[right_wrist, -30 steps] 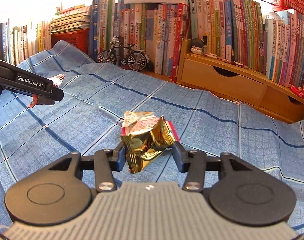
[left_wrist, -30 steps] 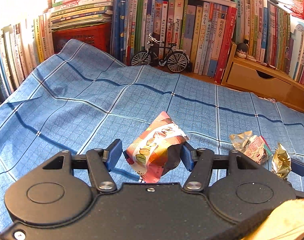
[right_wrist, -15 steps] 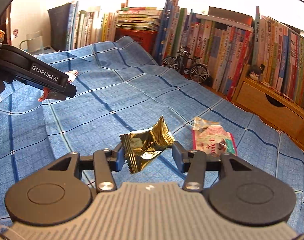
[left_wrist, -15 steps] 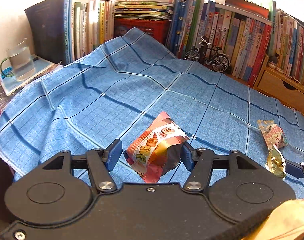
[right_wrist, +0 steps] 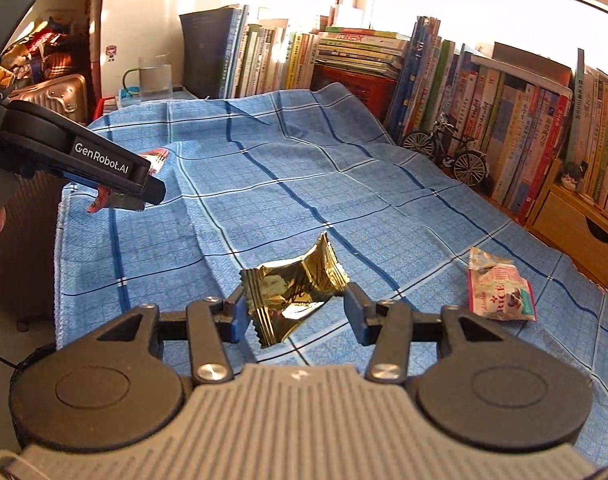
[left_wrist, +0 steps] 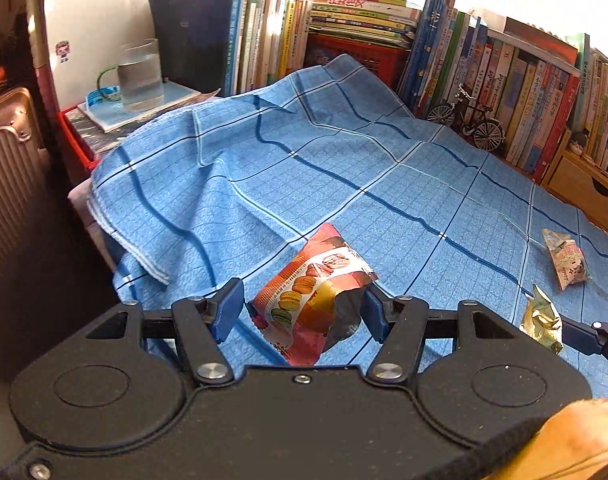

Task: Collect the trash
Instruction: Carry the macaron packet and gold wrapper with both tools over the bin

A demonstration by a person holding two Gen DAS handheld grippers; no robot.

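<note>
Wrappers number three in the left wrist view. One, a macaron-print packet (left_wrist: pixel 315 300), sits low in the centre of the frame, pinched between the two blue pads of the left gripper (left_wrist: pixel 300 312), clear of the cloth. A second, a gold foil wrapper (left_wrist: pixel 541 320), hangs at the lower right edge in the tip of the right gripper (left_wrist: pixel 583 338). The third, a pale crumpled rice-snack wrapper (left_wrist: pixel 567 260), lies on the blue checked cloth (left_wrist: pixel 343 184) at the right. One glass of water (left_wrist: pixel 140 76) stands at the upper left, one model bicycle (left_wrist: pixel 467 120) at the upper right before a row of books (left_wrist: pixel 523 92).

Right wrist view, again three wrappers. The gold foil wrapper (right_wrist: pixel 296 284) is clamped between the right gripper's (right_wrist: pixel 294 308) pads at lower centre. The rice-snack wrapper (right_wrist: pixel 499 292) lies on the cloth (right_wrist: pixel 304 184) at the right, apart from both grippers. At the left, the left gripper (right_wrist: pixel 144 192) holds the macaron packet (right_wrist: pixel 104 200), mostly hidden behind its jaw, near the cloth's left edge. One suitcase (right_wrist: pixel 60 96) stands at the upper left.
</note>
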